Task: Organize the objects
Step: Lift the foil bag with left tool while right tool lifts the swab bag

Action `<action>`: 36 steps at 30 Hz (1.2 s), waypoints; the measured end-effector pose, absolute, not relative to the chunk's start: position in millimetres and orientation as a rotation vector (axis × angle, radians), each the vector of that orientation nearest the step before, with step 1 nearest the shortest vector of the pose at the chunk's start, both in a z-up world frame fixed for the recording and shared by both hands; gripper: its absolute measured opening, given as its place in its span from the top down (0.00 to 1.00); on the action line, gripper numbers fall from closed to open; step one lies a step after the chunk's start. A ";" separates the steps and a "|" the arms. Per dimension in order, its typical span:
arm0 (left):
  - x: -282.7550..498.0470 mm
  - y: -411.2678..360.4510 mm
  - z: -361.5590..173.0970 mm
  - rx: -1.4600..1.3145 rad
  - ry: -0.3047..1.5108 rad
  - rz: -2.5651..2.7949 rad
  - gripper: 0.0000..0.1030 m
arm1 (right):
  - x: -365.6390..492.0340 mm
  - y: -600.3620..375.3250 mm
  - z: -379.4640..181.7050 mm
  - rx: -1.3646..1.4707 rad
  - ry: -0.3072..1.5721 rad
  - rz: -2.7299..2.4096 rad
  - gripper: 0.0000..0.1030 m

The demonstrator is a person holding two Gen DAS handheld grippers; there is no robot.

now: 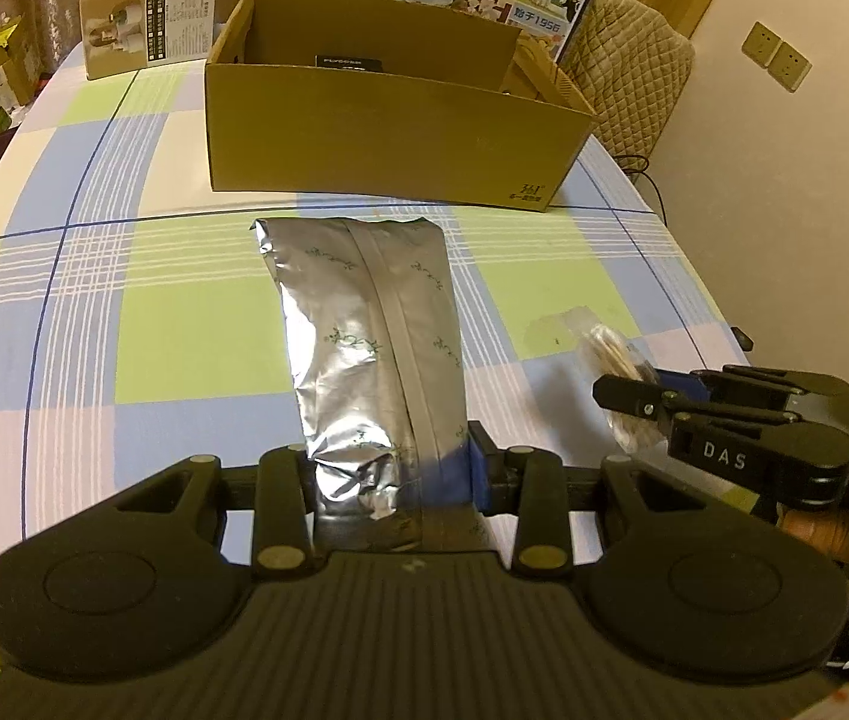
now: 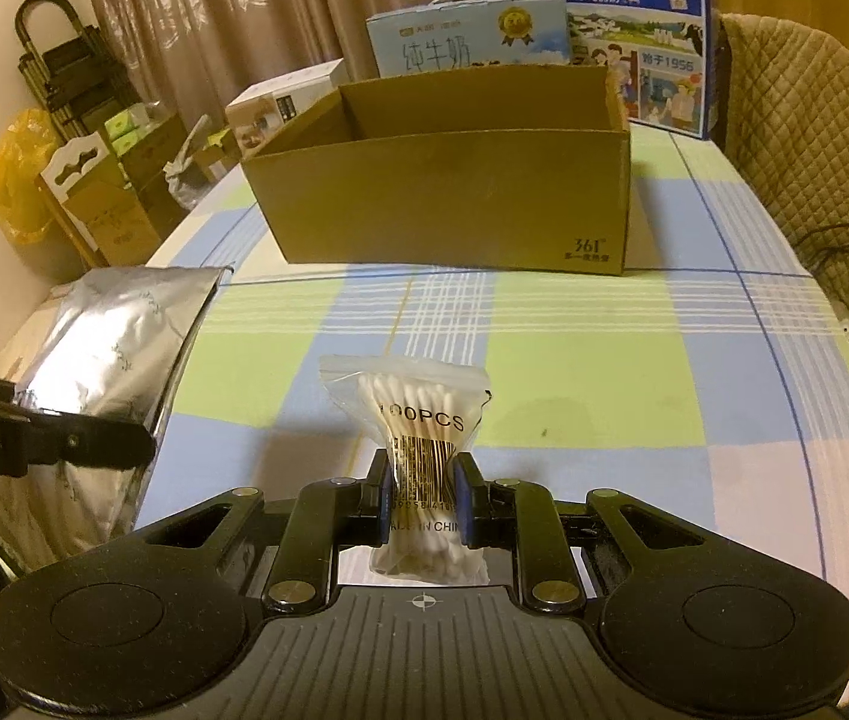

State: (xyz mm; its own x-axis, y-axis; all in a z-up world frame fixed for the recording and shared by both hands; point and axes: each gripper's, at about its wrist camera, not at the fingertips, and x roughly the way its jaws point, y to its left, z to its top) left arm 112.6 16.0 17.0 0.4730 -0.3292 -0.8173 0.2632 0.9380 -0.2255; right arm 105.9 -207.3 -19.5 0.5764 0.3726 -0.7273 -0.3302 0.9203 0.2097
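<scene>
A long silver foil pouch (image 1: 367, 336) is pinched at its near end by my left gripper (image 1: 391, 471), which is shut on it and holds it above the checked tablecloth. In the right wrist view the same pouch (image 2: 106, 372) hangs at the left. My right gripper (image 2: 424, 498) is shut on a clear bag of cotton swabs (image 2: 421, 414), squeezing it at the barcode. The left wrist view shows that bag (image 1: 613, 360) at the right gripper's tips. An open brown cardboard box (image 1: 388, 114) (image 2: 448, 180) stands ahead, with a dark item (image 1: 349, 64) inside.
Two milk cartons (image 2: 634, 36) stand behind the box, a white product box (image 1: 145, 21) at the back left. A quilted chair back (image 2: 808, 120) is at the table's right edge. Bags and cartons (image 2: 106, 180) crowd the floor on the left. A person's hand (image 1: 832, 534) grips the right gripper.
</scene>
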 end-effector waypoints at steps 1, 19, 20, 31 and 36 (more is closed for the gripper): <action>111.5 15.5 17.2 -0.074 1.014 -0.364 0.69 | 105.3 -208.3 -18.5 0.056 0.863 0.409 0.84; 108.6 10.6 17.8 -0.079 1.009 -0.371 0.69 | 102.6 -213.0 -12.9 0.062 0.860 0.401 0.84; 108.5 10.7 17.7 -0.079 1.009 -0.371 0.69 | 102.6 -213.1 -12.9 0.061 0.860 0.402 0.84; 113.9 7.4 21.5 -0.075 1.003 -0.373 0.69 | 106.2 -217.9 -10.6 0.066 0.856 0.396 0.84; 117.1 6.8 21.9 -0.069 0.998 -0.376 0.69 | 108.7 -219.0 -8.1 0.062 0.851 0.393 0.84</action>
State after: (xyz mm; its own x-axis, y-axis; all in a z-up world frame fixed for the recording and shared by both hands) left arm 117.1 6.8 21.9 0.4834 -0.3395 -0.8069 0.2771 0.9337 -0.2269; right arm 108.7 -219.0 -8.1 0.5924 0.3621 -0.7197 -0.3132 0.9266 0.2083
